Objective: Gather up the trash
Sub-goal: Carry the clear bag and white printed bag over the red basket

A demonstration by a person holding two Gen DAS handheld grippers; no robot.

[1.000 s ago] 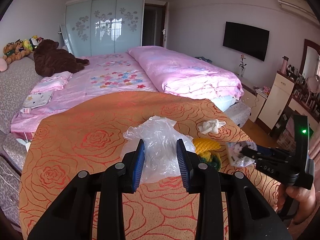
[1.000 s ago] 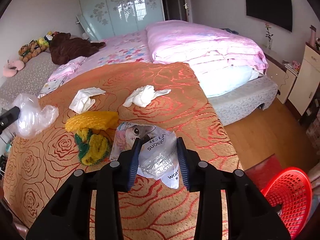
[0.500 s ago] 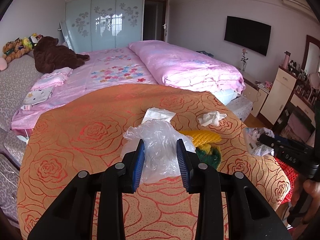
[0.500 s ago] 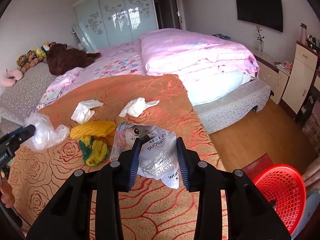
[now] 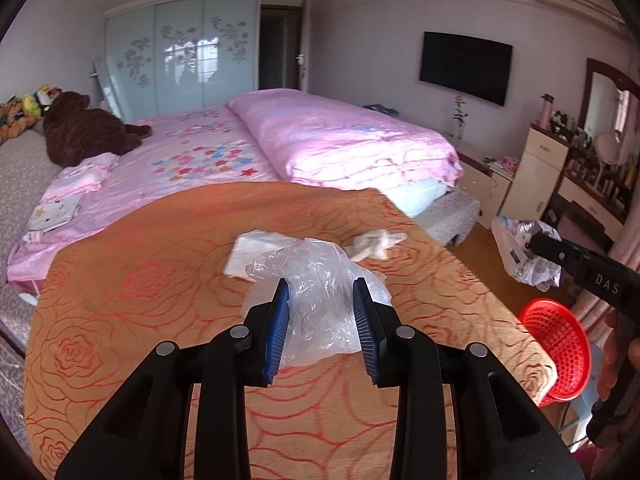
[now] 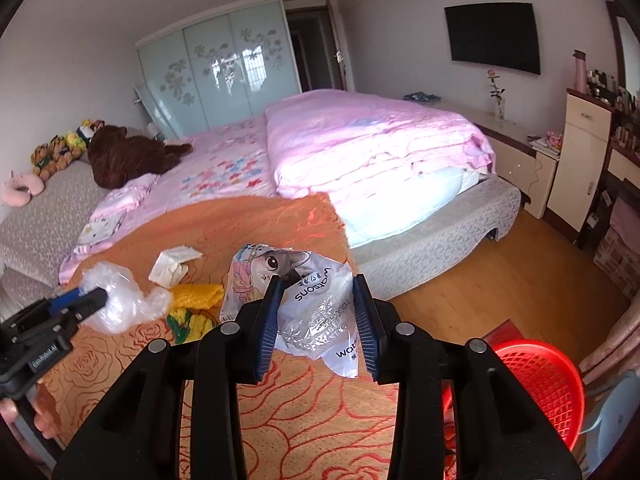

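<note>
My left gripper (image 5: pixel 320 322) is shut on a crumpled clear plastic bag (image 5: pixel 320 280) and holds it above the orange rose-patterned table (image 5: pixel 160 320). My right gripper (image 6: pixel 316 320) is shut on a white printed wrapper (image 6: pixel 316 304) and holds it over the table's right edge; the wrapper also shows in the left wrist view (image 5: pixel 524 252). A red mesh basket (image 6: pixel 536 380) stands on the floor to the right, also in the left wrist view (image 5: pixel 560 352). A folded white tissue (image 5: pixel 252 254), a crumpled white tissue (image 5: pixel 374 244) and a yellow-green net (image 6: pixel 196 304) lie on the table.
A pink bed (image 5: pixel 280 148) stands behind the table. A dresser (image 5: pixel 540 172) and cluttered vanity are at the right. Wooden floor (image 6: pixel 500 272) lies between the bed and the basket. A person's hand (image 5: pixel 624 364) holds the right gripper's handle.
Both grippers have risen and swung right with their loads. The wrapper has moved off the table toward the red basket, which now shows in the left wrist view.
</note>
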